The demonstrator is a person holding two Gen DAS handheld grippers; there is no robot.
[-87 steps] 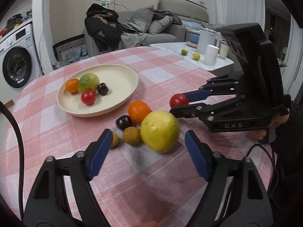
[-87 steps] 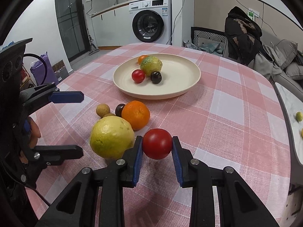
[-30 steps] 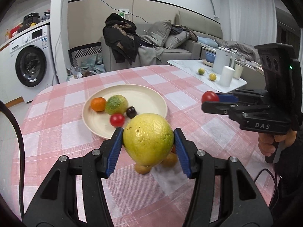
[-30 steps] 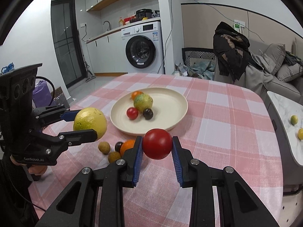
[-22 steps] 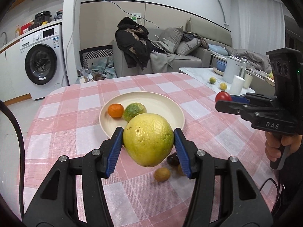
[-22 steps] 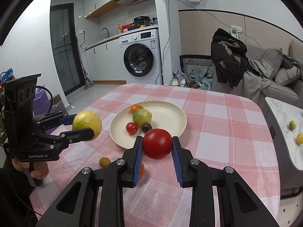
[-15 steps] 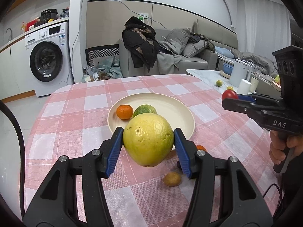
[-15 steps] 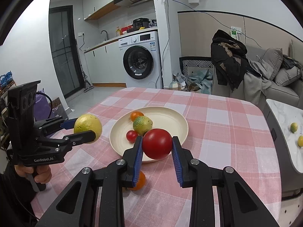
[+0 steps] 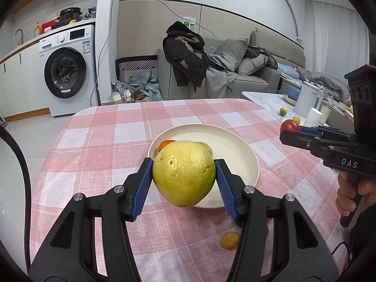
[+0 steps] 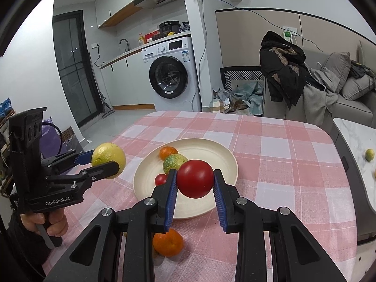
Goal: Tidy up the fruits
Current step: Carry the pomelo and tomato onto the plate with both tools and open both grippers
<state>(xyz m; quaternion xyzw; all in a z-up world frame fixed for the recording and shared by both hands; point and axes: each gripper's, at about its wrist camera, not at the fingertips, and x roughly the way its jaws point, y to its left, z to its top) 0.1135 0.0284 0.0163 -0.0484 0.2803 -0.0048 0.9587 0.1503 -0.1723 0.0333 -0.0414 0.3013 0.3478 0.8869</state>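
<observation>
The left tool [image 9: 184,179] was clamped on a large yellow citrus [image 9: 184,172], and the right tool [image 10: 194,182] on a red tomato [image 10: 195,178], both held in the air near the plate's [image 10: 225,162] front rim. To do this well, each should go low over bare plate, clear of the fruit already there, before releasing. An orange [image 10: 168,242] lay on the desk [image 10: 282,164].

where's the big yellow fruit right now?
The big yellow fruit is clamped in the left hand-held gripper, held in the air over the near left rim of the plate, left of the tomato.
</observation>
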